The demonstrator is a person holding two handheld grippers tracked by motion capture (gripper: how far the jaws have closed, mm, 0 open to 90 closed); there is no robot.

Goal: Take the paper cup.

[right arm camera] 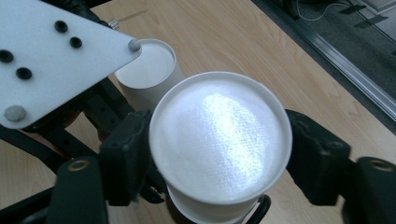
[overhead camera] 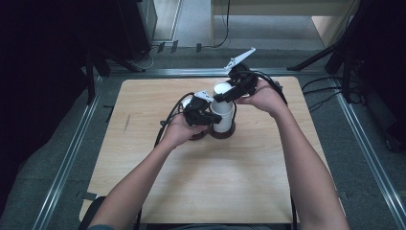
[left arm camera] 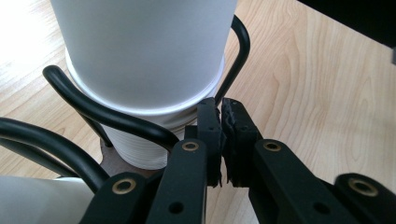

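White paper cup raised just above a nested cup stack in a black wire holder, pinched between right gripper jaws. Beside the holder, left gripper jaws pressed together, empty. Under the holder, pale wooden table; beyond it, grey floor, dim room.

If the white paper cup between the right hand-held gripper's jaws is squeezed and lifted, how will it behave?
The white paper cup looks thin-walled, so it probably dents under a hard squeeze. It seems light and likely lifts easily. Being nested in the cup stack, it may drag the next cup up.
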